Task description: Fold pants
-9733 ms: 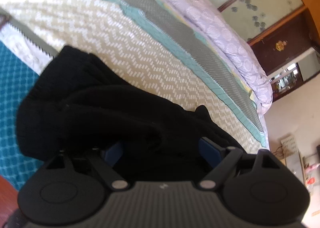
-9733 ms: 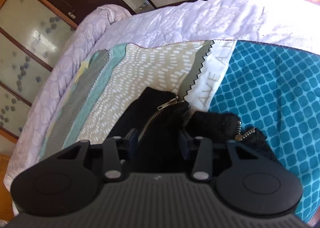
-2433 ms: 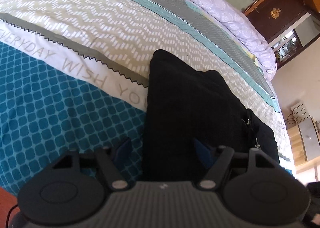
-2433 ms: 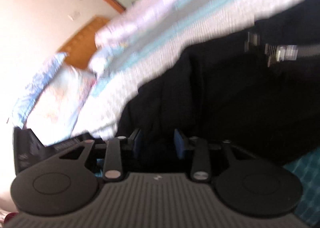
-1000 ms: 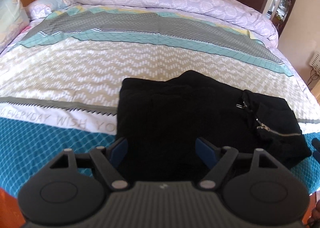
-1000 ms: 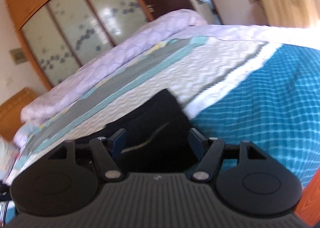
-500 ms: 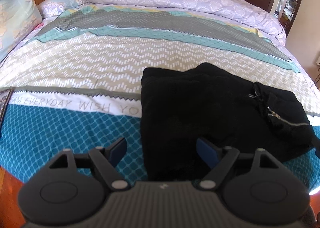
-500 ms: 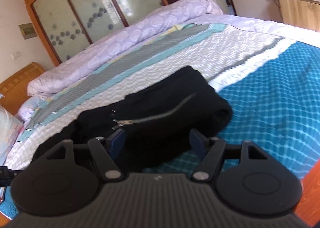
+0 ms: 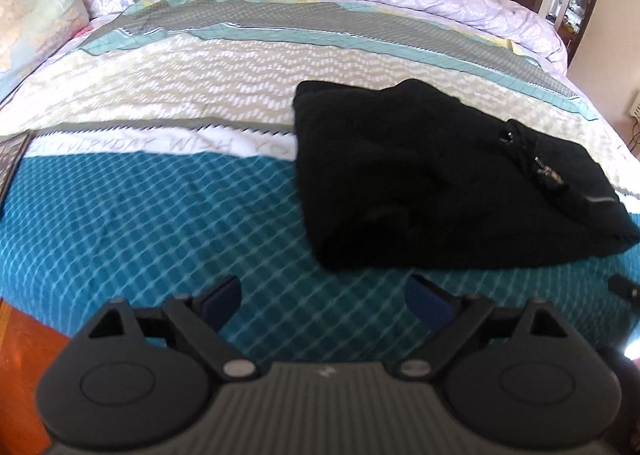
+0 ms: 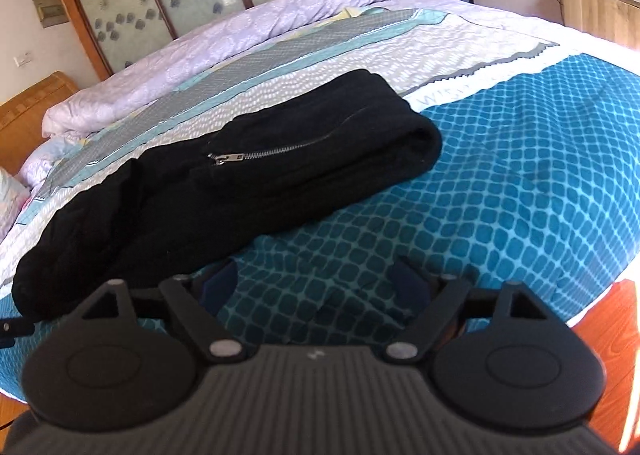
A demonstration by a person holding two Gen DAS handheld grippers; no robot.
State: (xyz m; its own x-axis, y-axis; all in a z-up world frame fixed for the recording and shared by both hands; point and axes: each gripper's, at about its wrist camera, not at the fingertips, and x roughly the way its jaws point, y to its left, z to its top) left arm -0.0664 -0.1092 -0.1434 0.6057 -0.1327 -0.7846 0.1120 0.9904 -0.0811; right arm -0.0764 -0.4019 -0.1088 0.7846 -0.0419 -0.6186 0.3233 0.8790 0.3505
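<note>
The black pants point(image 9: 432, 179) sit folded into a compact bundle on the patterned bedspread point(image 9: 160, 215), right of centre in the left wrist view, straddling the white lettered band and the teal diamond section. The left gripper point(image 9: 324, 295) hangs at the bottom of that frame with its jaws spread wide, having just been opening, and only teal cloth shows between them; the bundle lies ahead and off to the upper right, clear of the pads. Over in the right wrist view the same pants point(image 10: 224, 175) run as a long strip from the lower left edge up to a rolled end at centre right, the silver zipper point(image 10: 272, 149) lying along that axis. The right gripper point(image 10: 316, 287) is also wide and has just been opening, nothing between its jaws; its left fingertip looks just beside the bundle's near edge, though the dark-on-dark view makes contact hard to call. By that reading, the right hand is nearer the pants. The fold looks essentially finished.
</note>
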